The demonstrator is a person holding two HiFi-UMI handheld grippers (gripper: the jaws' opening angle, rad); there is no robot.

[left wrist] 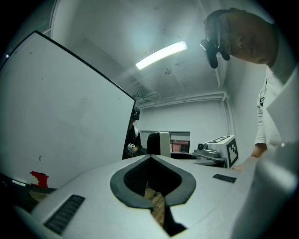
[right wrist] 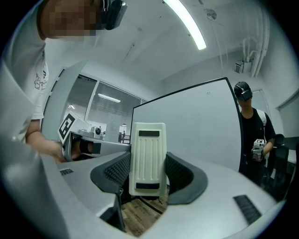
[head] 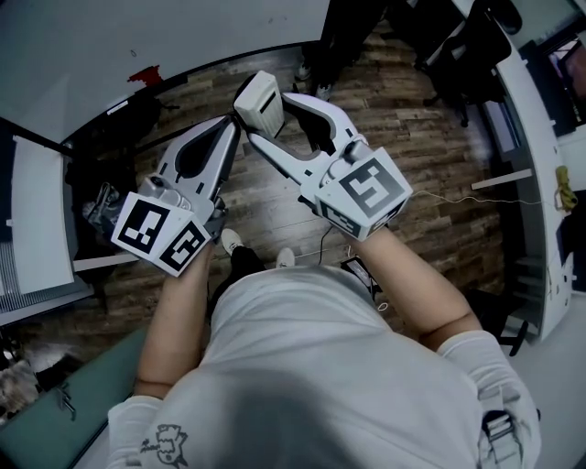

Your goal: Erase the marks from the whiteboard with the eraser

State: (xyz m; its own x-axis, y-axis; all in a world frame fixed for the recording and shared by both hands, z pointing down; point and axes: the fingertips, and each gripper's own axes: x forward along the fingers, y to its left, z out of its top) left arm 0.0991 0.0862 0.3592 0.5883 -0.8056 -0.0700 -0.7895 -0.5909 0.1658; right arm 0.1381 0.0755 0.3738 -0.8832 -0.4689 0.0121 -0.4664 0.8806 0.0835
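Note:
The whiteboard (head: 183, 27) stands ahead of me, with a red mark (head: 144, 73) near its lower edge. In the left gripper view the whiteboard (left wrist: 60, 121) fills the left side and the red mark (left wrist: 39, 178) sits low on it. My right gripper (head: 265, 121) is shut on the white ribbed eraser (head: 259, 101), held upright in the air short of the board. The right gripper view shows the eraser (right wrist: 148, 158) clamped between the dark pads (right wrist: 184, 175). My left gripper (head: 235, 125) is shut and empty, its tips beside the eraser. Its jaws (left wrist: 150, 158) are closed on nothing.
A person in black (right wrist: 252, 135) stands by the whiteboard's (right wrist: 196, 126) right edge, holding a device. Wooden floor (head: 403, 119) lies below. Dark office chairs (head: 458, 46) and a white desk (head: 540, 137) are on the right; a white panel (head: 41, 220) is at the left.

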